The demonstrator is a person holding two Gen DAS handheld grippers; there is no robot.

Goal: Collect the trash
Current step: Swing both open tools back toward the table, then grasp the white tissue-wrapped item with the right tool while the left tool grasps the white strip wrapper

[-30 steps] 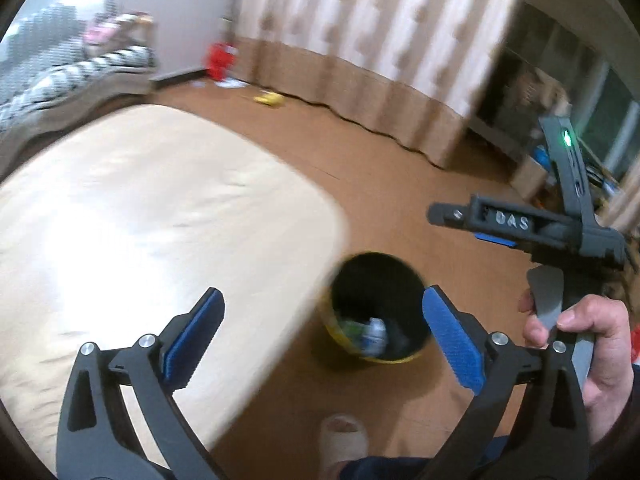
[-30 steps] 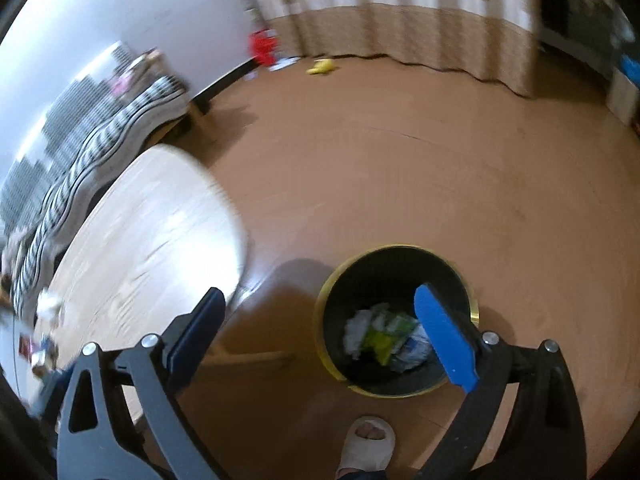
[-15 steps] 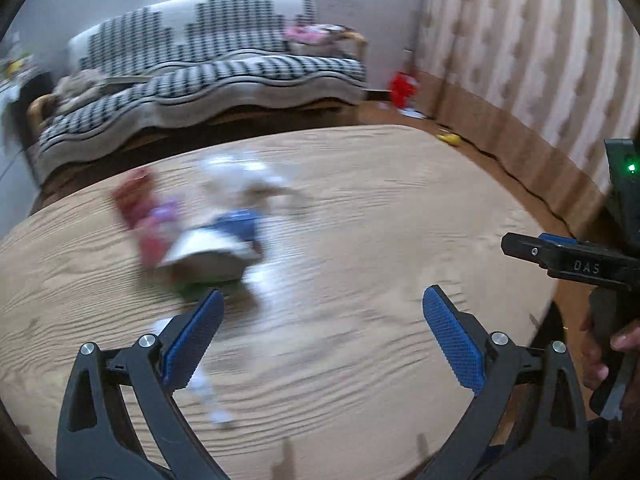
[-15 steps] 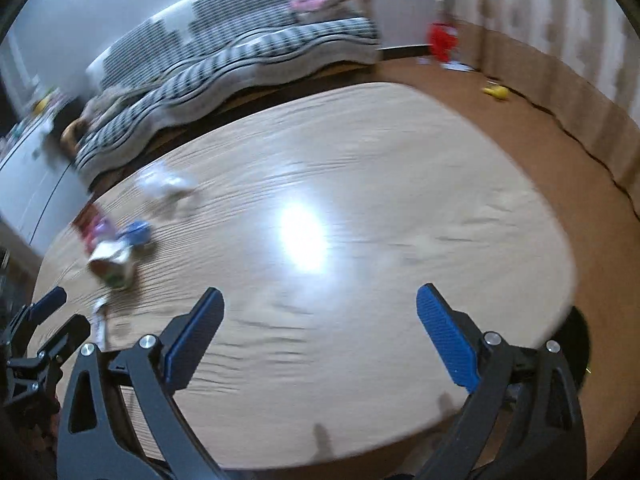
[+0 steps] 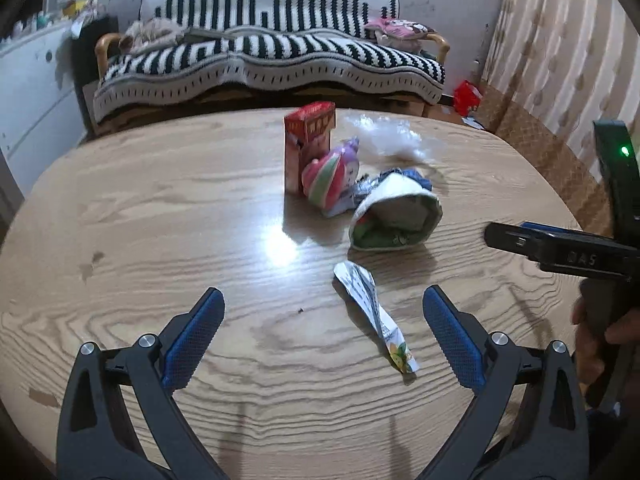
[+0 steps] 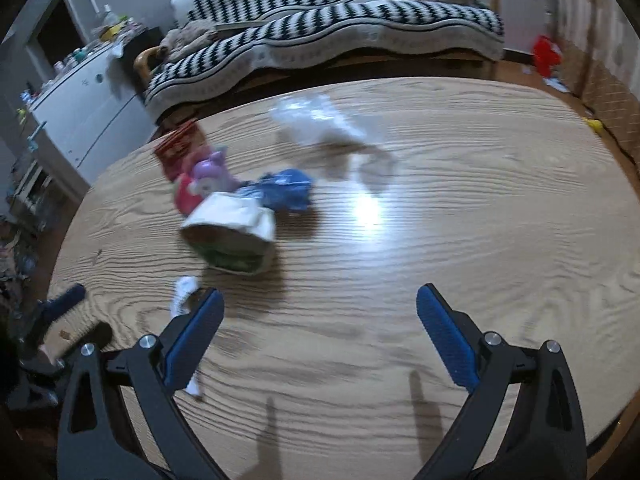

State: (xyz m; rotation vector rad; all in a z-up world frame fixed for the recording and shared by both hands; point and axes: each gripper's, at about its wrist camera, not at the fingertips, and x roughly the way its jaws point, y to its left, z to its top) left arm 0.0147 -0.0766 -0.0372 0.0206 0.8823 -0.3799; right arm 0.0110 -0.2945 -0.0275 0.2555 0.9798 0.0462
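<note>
Both my left gripper (image 5: 322, 334) and right gripper (image 6: 320, 332) hover with fingers spread wide and empty above the surface (image 5: 160, 208), the flattened wrapper (image 5: 374, 314) lying nearest.

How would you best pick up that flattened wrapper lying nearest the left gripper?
Probably from above, pinching across the narrow twisted middle of the flattened wrapper. It lies flat on the table, running diagonally, so the open left gripper should turn to straddle its width.
</note>
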